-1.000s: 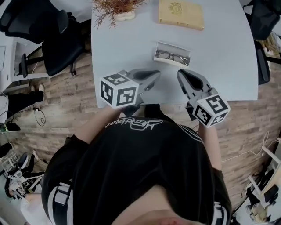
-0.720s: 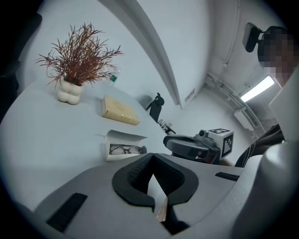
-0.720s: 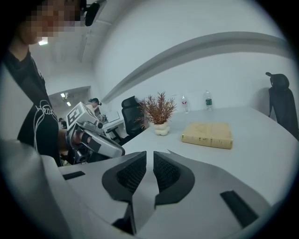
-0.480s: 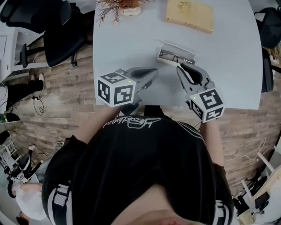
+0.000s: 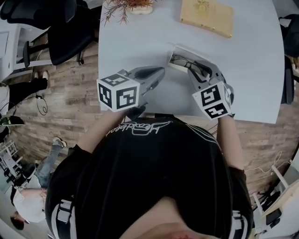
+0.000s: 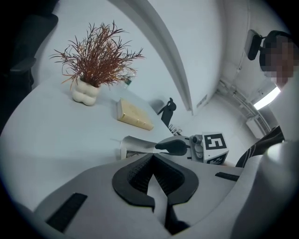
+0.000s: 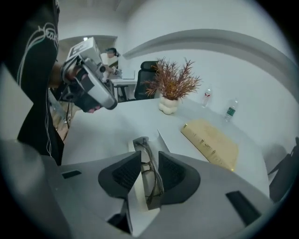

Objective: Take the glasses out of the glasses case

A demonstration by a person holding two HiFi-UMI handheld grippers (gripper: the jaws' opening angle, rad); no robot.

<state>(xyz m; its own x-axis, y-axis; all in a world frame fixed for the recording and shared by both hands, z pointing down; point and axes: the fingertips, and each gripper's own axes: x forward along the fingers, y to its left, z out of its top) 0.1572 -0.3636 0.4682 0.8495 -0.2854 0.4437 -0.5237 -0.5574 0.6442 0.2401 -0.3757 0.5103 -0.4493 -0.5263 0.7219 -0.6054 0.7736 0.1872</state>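
Observation:
A white glasses case (image 5: 183,51) lies open on the pale table (image 5: 131,42), with dark-framed glasses (image 5: 179,60) inside. My right gripper (image 5: 194,68) hangs over the case's right half. In the right gripper view its jaws stand open on either side of the glasses (image 7: 150,169) and the case's front wall (image 7: 139,198), with a gap at each pad. My left gripper (image 5: 160,72) hovers left of the case, near the table's front edge, shut and holding nothing. From the left gripper (image 6: 153,158) view, the case (image 6: 135,142) and the right gripper's finger (image 6: 174,145) lie just ahead.
A tan book (image 5: 207,16) lies at the back right of the table. A dried plant in a white vase (image 5: 128,5) stands at the back left. A black office chair (image 5: 60,32) stands left of the table over wood flooring. Two small bottles (image 7: 230,111) stand far back.
My right gripper has moved forward from the table's front edge onto the case, its jaws now straddling the glasses. The left gripper has stayed about where it was.

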